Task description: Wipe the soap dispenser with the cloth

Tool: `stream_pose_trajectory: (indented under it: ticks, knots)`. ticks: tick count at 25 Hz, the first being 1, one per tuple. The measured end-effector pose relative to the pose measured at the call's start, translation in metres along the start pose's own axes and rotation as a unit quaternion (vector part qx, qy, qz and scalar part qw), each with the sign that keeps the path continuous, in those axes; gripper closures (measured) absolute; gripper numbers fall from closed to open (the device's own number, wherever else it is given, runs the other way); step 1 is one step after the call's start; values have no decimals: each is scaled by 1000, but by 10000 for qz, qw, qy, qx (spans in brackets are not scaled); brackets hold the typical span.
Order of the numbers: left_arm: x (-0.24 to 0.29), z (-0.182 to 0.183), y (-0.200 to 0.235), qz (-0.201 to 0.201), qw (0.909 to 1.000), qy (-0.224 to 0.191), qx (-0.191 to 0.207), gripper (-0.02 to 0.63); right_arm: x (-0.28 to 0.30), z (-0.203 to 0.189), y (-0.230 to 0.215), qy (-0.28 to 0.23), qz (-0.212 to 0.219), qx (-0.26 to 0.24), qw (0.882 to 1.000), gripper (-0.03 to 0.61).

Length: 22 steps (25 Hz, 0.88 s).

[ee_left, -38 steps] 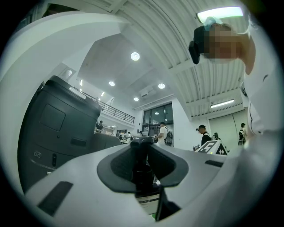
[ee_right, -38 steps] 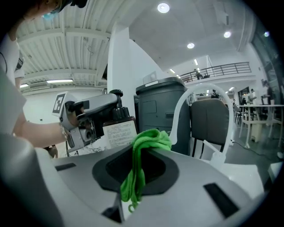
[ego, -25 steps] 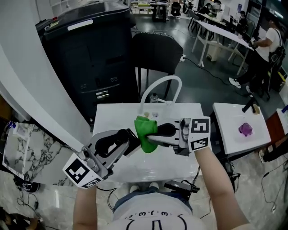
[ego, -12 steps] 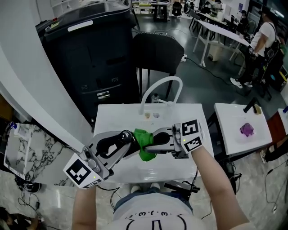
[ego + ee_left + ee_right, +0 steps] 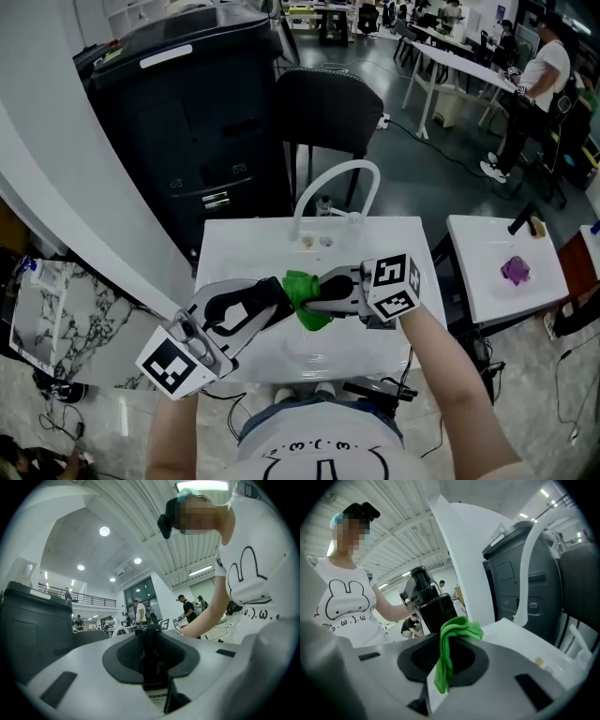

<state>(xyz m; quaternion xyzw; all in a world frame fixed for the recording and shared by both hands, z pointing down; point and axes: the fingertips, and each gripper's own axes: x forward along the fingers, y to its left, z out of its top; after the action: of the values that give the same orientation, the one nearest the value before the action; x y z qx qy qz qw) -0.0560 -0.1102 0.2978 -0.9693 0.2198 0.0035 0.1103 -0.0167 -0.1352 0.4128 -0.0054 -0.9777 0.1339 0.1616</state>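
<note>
The one black soap dispenser stands roughly upright above the white table, clamped between the narrowly parted jaws of my left gripper. It lies straight ahead of my right gripper, which is pinched tight on the one green cloth. The cloth's bunched top is at the dispenser's side, though I cannot tell whether it touches, so I judge the right hand should stroke along that upright body.

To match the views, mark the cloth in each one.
Head view: cloth at centre.
Left gripper view: not in it; the dispenser sits between the jaws.
Right gripper view: low centre, hanging from the jaws.
Shared landmark: the dark cabinet, in all three.
</note>
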Motion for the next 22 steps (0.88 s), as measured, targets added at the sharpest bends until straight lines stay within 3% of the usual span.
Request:
stream_pose_trajectory:
  ticks: [4,8,15,22]
  knots:
    - [3,-7,-10,-208,9984,328,414,517,-20,37,-4,-753,-219,-29,9969,529]
    - [7,-12,-20,-394,9954,486,720,517,-22,67,6,-1470,109,152,9890,529]
    - [6,-12,-25,-372,9943,550,837,517,-3,67,-12,-1958,189,847,9768,529]
    - [4,-7,-25,-280,9954,386,829,517,25,43,-35,-1889,29,1565,9694,529]
